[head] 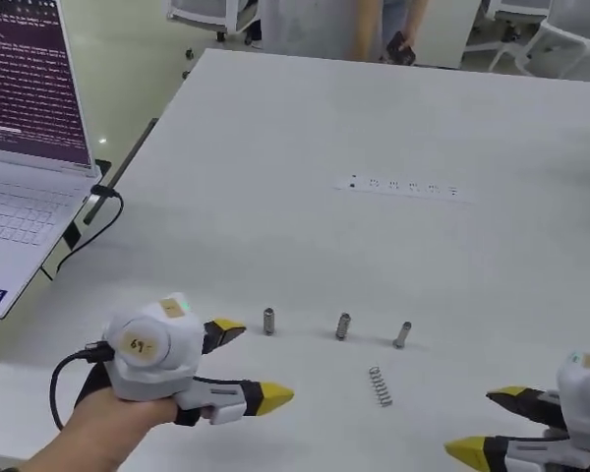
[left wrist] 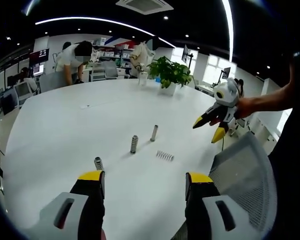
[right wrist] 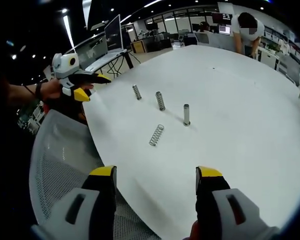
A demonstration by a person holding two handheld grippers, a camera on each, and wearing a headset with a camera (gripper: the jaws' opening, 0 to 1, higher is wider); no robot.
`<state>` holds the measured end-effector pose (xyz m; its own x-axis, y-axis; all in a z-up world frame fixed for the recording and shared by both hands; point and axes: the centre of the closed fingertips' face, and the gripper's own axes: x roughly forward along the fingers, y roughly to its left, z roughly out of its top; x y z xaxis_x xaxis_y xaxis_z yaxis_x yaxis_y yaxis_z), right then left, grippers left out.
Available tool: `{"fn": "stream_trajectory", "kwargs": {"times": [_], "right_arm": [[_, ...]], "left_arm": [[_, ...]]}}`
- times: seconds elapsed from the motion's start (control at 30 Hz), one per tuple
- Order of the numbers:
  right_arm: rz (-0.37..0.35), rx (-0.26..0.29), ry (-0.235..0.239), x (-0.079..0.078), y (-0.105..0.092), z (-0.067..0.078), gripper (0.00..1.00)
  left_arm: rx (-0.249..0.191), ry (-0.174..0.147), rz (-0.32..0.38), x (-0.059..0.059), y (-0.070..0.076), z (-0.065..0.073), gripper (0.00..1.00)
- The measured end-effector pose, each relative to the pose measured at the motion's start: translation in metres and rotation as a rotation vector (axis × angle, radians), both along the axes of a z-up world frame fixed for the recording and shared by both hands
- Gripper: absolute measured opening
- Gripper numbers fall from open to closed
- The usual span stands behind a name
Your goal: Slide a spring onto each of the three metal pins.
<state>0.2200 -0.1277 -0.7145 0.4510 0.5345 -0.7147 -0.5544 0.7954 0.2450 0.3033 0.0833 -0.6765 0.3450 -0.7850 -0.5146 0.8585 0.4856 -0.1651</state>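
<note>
The left gripper [head: 254, 361] and right gripper [head: 487, 423] are both open, with one spring [head: 380, 385] lying loose on the desk [head: 374, 118].

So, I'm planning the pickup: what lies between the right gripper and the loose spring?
Bare white table runs from the right gripper to the loose spring, seen in the head view.
</note>
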Motion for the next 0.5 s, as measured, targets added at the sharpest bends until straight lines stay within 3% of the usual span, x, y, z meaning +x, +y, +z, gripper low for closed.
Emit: {"fn": "stream_trajectory", "kwargs": {"times": [0.3,0.5], "right_arm": [[-0.021,0.001,-0.016,-0.002,-0.004,0.007,0.63],[-0.025,-0.001,-0.017,-0.009,-0.005,0.008,0.63]], "left_arm": [[0.007,-0.005,-0.085,-0.002,-0.028,-0.003,0.6],[0.029,-0.013,-0.181,-0.004,-0.049,-0.011,0.58]]}}
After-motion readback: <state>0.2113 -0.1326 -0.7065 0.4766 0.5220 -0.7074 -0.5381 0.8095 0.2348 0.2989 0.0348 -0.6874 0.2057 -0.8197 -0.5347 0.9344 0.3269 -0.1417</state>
